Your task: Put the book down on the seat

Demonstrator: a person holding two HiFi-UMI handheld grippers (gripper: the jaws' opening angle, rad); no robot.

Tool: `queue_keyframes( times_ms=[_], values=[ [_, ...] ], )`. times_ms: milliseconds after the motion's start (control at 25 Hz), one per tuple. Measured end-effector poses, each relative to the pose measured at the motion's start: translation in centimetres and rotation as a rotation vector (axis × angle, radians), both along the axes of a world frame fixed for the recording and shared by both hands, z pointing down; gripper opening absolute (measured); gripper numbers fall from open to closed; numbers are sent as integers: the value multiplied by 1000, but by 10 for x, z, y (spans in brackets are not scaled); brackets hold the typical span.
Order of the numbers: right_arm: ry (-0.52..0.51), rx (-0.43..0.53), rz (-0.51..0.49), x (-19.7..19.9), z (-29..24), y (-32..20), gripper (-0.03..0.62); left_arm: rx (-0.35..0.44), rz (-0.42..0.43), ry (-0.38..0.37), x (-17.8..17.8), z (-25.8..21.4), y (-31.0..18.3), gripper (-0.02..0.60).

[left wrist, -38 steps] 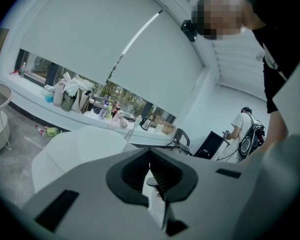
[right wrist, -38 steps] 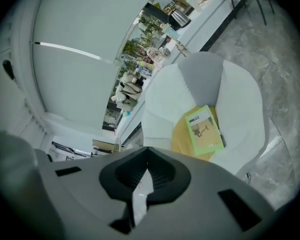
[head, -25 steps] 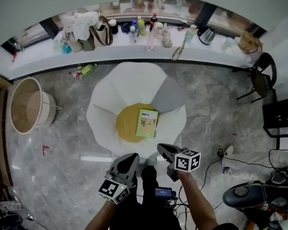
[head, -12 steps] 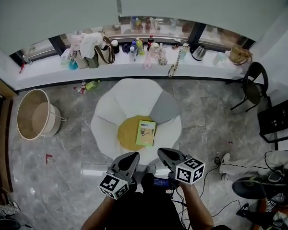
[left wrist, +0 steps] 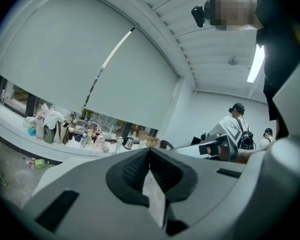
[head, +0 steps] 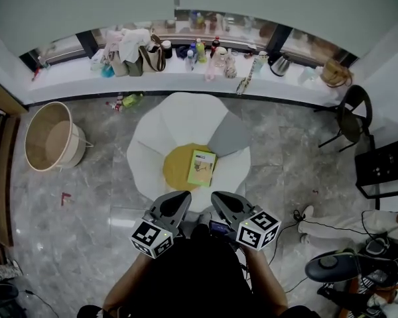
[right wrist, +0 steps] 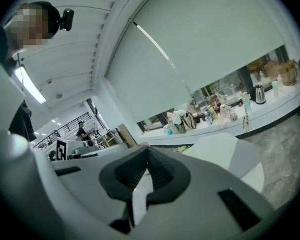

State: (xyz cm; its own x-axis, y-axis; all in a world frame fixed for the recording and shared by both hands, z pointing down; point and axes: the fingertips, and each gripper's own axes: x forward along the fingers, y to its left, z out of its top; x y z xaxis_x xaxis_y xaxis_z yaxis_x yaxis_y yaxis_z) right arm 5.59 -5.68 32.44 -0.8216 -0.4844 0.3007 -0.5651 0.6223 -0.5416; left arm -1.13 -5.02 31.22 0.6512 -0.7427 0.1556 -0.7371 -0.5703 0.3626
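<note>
Pointing level, side by side: left gripper [head: 182,195], right gripper [head: 217,195]

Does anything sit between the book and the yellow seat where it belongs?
Nothing visible: the book lies flat on the seat. The left gripper and right gripper hover short of it, shut, empty.

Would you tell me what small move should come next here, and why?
Probably just lower both grippers to rest: the book already lies flat on the yellow seat, and the left gripper and right gripper are shut, empty and clear of it.
</note>
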Motion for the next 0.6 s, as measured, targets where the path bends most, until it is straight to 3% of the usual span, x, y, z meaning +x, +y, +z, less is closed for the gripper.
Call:
queue_keyframes(
  times_ms=[240, 600],
  values=[
    [2, 68, -3, 0, -9, 9, 15, 8, 41, -9, 9, -8, 5, 12],
    [-48, 72, 39, 18, -20, 10, 15, 36, 40, 6, 11, -17, 8, 12]
  ],
)
